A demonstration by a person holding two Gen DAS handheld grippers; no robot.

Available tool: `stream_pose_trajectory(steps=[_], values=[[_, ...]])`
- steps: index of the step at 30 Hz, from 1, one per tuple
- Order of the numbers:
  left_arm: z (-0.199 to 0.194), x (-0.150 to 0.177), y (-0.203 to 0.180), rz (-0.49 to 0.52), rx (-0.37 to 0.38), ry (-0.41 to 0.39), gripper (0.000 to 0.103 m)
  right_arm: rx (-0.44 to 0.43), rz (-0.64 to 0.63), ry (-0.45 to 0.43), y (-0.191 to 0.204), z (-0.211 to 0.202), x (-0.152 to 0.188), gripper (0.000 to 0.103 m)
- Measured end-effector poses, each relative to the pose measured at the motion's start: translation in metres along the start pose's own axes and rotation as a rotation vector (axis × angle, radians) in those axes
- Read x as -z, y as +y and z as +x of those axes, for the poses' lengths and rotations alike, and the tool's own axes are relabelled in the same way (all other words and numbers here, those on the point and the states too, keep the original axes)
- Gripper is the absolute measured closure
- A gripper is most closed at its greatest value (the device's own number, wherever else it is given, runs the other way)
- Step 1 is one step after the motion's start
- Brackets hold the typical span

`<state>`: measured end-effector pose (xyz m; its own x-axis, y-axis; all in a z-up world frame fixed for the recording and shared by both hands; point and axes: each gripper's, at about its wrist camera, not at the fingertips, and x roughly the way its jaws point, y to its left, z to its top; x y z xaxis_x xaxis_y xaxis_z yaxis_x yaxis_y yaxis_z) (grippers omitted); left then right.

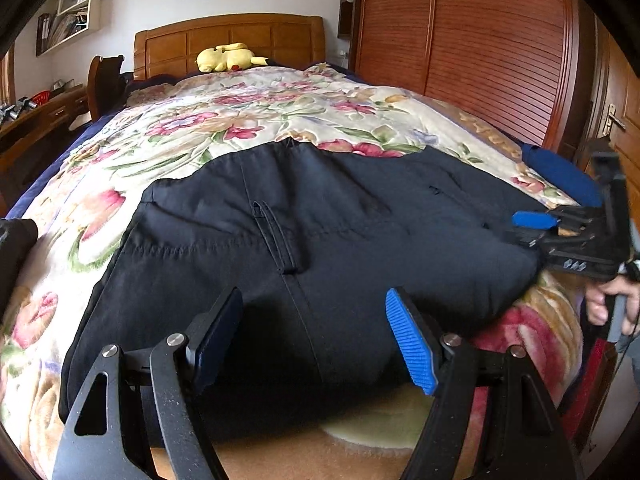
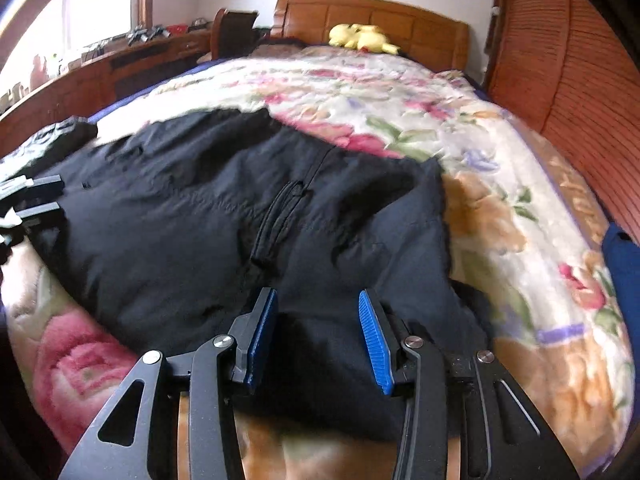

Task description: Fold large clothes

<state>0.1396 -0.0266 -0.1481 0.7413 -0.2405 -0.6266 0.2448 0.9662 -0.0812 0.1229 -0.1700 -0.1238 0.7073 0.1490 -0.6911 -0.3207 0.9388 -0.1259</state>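
A large dark navy garment (image 1: 320,216) lies spread flat on a floral blanket (image 1: 240,120) on the bed, a seam and a fabric loop running down its middle. My left gripper (image 1: 316,296) hovers open over the garment's near edge, its blue pads wide apart with nothing pinched between them. In the right wrist view, the same garment (image 2: 200,208) fills the middle. My right gripper (image 2: 318,294) is open above its near right part, pads apart and off the cloth. The right gripper (image 1: 520,228) also shows at the garment's right edge, and the left gripper (image 2: 52,196) at its left edge.
A yellow plush toy (image 1: 228,58) rests against the wooden headboard (image 1: 228,36). A slatted wooden wardrobe (image 1: 480,48) stands along the right, a desk (image 1: 40,120) on the left. A blue cloth (image 1: 560,172) lies at the bed's right edge and another dark garment (image 2: 60,132) at the left.
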Motion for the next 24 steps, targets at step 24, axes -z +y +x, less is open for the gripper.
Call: stream_pose_trajectory(steps=[24], values=[[0.003, 0.02, 0.005, -0.049, -0.01, -0.072, 0.026, 0.076, 0.037, 0.015, -0.002, -0.026, 0.009, 0.058]])
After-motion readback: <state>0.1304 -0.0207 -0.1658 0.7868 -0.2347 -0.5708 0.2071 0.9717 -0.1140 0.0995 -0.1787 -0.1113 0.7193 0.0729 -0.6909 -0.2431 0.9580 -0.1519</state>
